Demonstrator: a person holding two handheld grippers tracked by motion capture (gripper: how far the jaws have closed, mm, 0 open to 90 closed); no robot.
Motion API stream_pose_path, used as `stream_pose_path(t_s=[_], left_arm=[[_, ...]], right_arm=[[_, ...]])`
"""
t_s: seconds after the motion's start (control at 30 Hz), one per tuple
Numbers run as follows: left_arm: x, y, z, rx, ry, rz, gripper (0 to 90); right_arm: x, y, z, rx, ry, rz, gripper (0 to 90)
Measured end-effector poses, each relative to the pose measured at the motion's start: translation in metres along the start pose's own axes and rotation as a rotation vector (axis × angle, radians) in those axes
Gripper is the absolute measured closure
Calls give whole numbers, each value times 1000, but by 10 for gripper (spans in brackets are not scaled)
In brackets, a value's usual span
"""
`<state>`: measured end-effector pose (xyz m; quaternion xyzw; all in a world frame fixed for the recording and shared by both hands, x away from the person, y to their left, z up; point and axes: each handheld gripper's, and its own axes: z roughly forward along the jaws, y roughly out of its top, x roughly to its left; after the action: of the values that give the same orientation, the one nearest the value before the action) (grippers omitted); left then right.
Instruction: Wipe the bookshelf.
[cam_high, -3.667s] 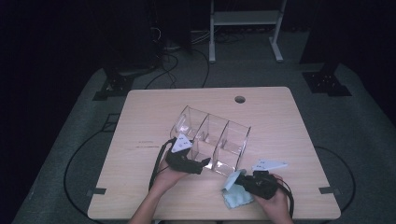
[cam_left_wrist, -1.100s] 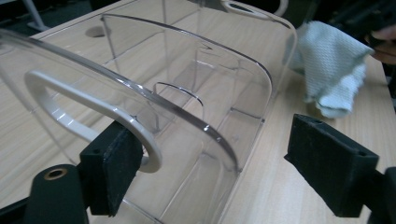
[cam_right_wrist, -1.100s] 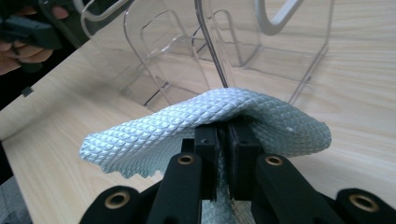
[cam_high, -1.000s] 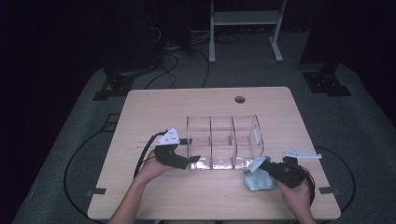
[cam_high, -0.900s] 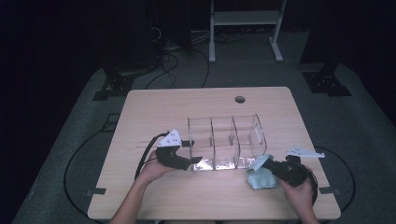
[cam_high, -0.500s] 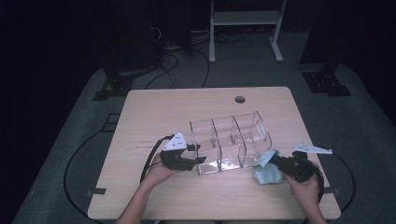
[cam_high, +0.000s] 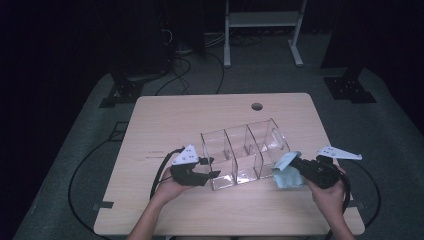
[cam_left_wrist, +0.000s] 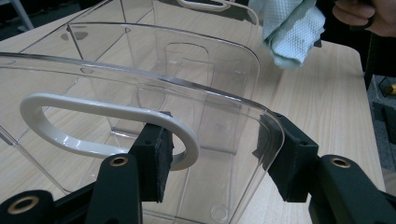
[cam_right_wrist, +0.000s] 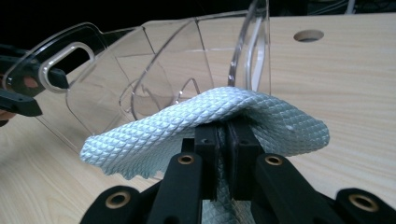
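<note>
- Left gripper: jaws have just been closing; pads now pinch the near end wall of the clear plastic three-compartment organiser box beside its white loop handle.
- Right gripper: jaws pressed together on a pale blue textured cleaning cloth, bunched over the tips.
- Box sits mid-way across the light wooden table, tilted, one end raised.
- Cloth hangs at the box's far end wall, apparently touching it.
- Judgement: box steadied, cloth in position; wiping barely begun, compartments and walls left.
</note>
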<state>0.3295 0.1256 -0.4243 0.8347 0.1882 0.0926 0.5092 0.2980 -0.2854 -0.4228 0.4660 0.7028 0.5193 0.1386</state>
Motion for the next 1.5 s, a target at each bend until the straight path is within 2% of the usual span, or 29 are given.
stream_pose_path(t_s=[0.2,0.27,0.4,0.6,0.7,0.87,0.97,1.07,1.13,1.37,1.5], left_arm=[[-1,0,0,-5,10,-9,461],[-1,-1,-1,-5,17,-9,462],[-1,-1,-2,-7,22,-15,464],[-2,-3,-6,-11,43,-20,465],[-2,-4,-7,-10,51,-25,465],[-1,-4,-8,-12,61,-32,463],[-2,-5,-8,-11,66,-33,462],[-2,-5,-8,-13,68,-37,462],[-2,-5,-8,-12,69,-35,462],[-3,-6,-9,-13,62,-41,460],[-3,-6,-8,-14,60,-42,459]], right_arm=[[-8,-14,13,56,-21,6,839],[-5,-15,11,45,-29,0,839],[3,-7,0,-20,-39,-28,838],[7,1,4,-45,-52,-52,838],[5,0,10,-35,-51,-50,839],[-2,-8,30,47,-77,-61,838],[1,-6,26,17,-80,-65,838],[8,4,13,-51,-84,-79,838],[9,10,11,-63,-84,-81,838],[4,4,26,-48,-74,-58,835],[-6,-9,41,14,-75,-33,835]])
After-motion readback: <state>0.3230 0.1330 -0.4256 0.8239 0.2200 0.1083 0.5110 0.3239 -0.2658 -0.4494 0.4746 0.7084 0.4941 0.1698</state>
